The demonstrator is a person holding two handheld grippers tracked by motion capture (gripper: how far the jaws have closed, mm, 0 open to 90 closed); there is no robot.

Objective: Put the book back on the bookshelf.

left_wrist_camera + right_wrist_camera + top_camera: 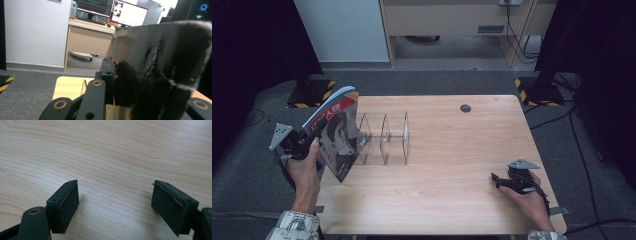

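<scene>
A magazine (339,135) with a face on its cover stands tilted at the table's left edge, its lower corner near the tabletop. My left gripper (314,137) is shut on its spine side, held by a hand beside the table. In the left gripper view the dark, blurred magazine (155,70) rises between the jaws of the left gripper (117,75). Just right of the magazine stands a clear acrylic divider rack (384,139). My right gripper (498,181) rests low over the table's front right, open, with bare wood between the jaws of the right gripper (115,197).
The wooden table (452,150) has a round cable hole (465,108) at the back. Stand bases with yellow-black tape sit on the floor at back left (312,92) and back right (539,90). A desk with monitors (125,12) stands beyond.
</scene>
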